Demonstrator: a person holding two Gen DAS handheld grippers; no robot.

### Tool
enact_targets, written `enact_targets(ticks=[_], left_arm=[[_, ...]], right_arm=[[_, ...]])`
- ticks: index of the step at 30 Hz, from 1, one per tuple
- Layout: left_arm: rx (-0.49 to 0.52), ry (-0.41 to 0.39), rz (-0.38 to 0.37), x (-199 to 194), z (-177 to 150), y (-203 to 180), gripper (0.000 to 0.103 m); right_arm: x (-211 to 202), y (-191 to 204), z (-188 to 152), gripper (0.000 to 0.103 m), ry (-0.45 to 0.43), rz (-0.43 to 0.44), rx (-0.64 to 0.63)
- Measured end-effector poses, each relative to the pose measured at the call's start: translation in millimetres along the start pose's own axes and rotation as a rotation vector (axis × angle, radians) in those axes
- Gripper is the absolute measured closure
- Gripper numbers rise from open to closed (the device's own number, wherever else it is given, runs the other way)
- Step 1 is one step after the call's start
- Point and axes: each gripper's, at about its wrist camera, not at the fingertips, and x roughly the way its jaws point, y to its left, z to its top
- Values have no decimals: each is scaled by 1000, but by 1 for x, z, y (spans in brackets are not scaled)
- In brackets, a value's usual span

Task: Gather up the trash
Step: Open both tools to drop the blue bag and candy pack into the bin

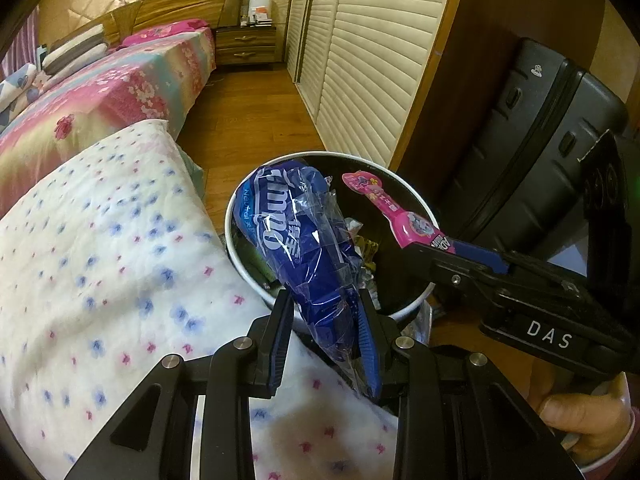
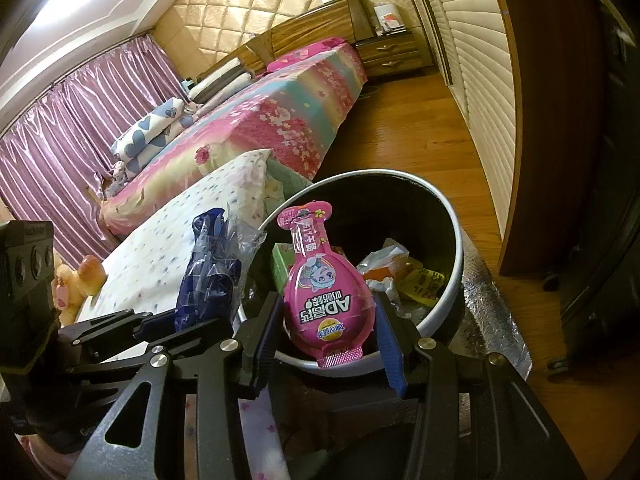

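The left hand-held gripper (image 1: 324,336) is grasping the blue wrapper (image 1: 304,240), and the right hand-held gripper (image 2: 326,320) is grasping the pink packet (image 2: 326,284). Both hang over the bin (image 2: 452,292) beside the bed (image 1: 100,260). Release only once each is well inside the rim.

warm indoor light | curtain (image 2: 60,140) glare | fisheye-bent dark edges
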Motion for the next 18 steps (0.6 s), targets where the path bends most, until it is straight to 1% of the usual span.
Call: enact_targets(ticks=[18], left_arm=[[18, 24, -12, 17, 15, 0, 73]], right_arm=[[10, -8, 12, 57, 12, -16, 12]])
